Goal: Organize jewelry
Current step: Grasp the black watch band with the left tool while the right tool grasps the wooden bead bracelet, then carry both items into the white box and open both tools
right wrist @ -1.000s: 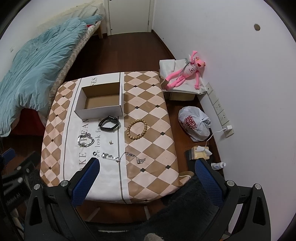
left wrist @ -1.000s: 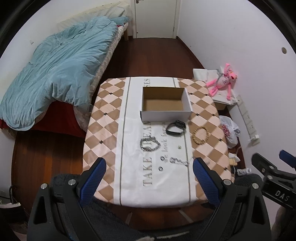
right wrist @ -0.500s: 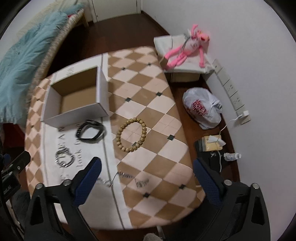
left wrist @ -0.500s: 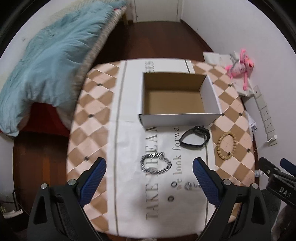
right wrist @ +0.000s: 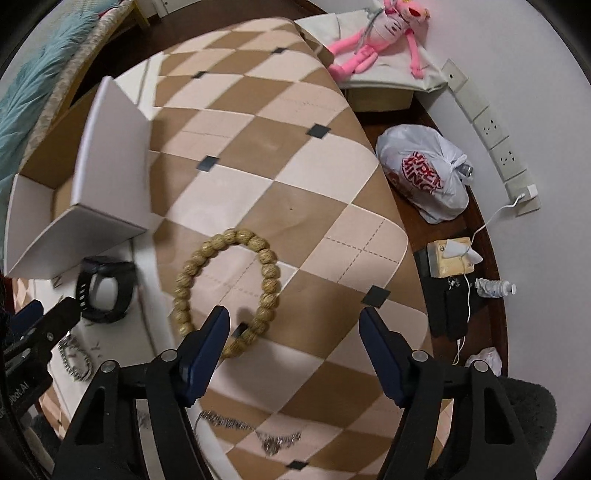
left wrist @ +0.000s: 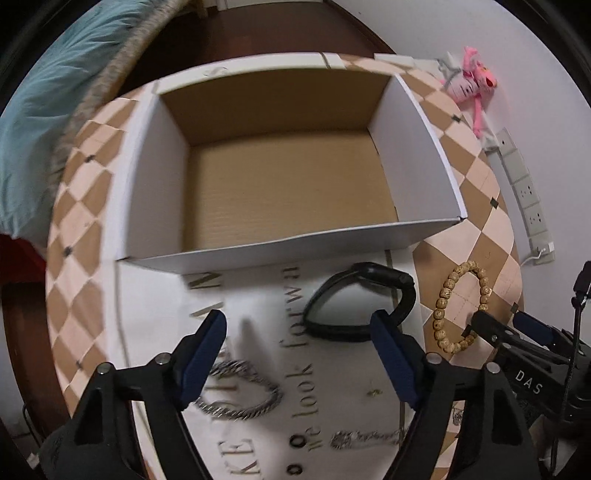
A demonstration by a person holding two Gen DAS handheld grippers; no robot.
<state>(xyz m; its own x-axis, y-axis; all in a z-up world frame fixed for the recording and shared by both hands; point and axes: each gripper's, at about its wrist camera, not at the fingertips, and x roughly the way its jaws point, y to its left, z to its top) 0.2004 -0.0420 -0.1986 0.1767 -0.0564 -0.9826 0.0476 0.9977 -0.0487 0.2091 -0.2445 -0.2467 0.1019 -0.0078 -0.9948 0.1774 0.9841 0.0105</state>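
Observation:
An open white cardboard box point(left wrist: 295, 249) stands at the back of the checkered tablecloth point(left wrist: 81, 229). In front of it lie a black wristband point(left wrist: 369, 271), a wooden bead bracelet point(left wrist: 443, 295) and a silver chain bracelet point(left wrist: 240, 387). My left gripper point(left wrist: 297, 325) hangs low over the cloth, jaws closing, with the wristband's near edge by its right finger and no pad touching. My right gripper point(right wrist: 293, 321) points down, jaws closing, its left finger beside the bead bracelet point(right wrist: 267, 258) and only bare cloth in the gap. A thin necklace point(right wrist: 258, 432) lies under it.
The table's right edge drops to a floor holding a white plastic bag point(right wrist: 424, 173), a tissue box point(right wrist: 448, 256) and a small bottle point(right wrist: 495, 288). A pink plush toy point(right wrist: 376, 33) lies on a low stand. A bed with a teal blanket point(left wrist: 44, 92) is on the left.
Both grippers have come down close to the table, so the box and jewellery fill the views. Both pairs of jaws have narrowed a little.

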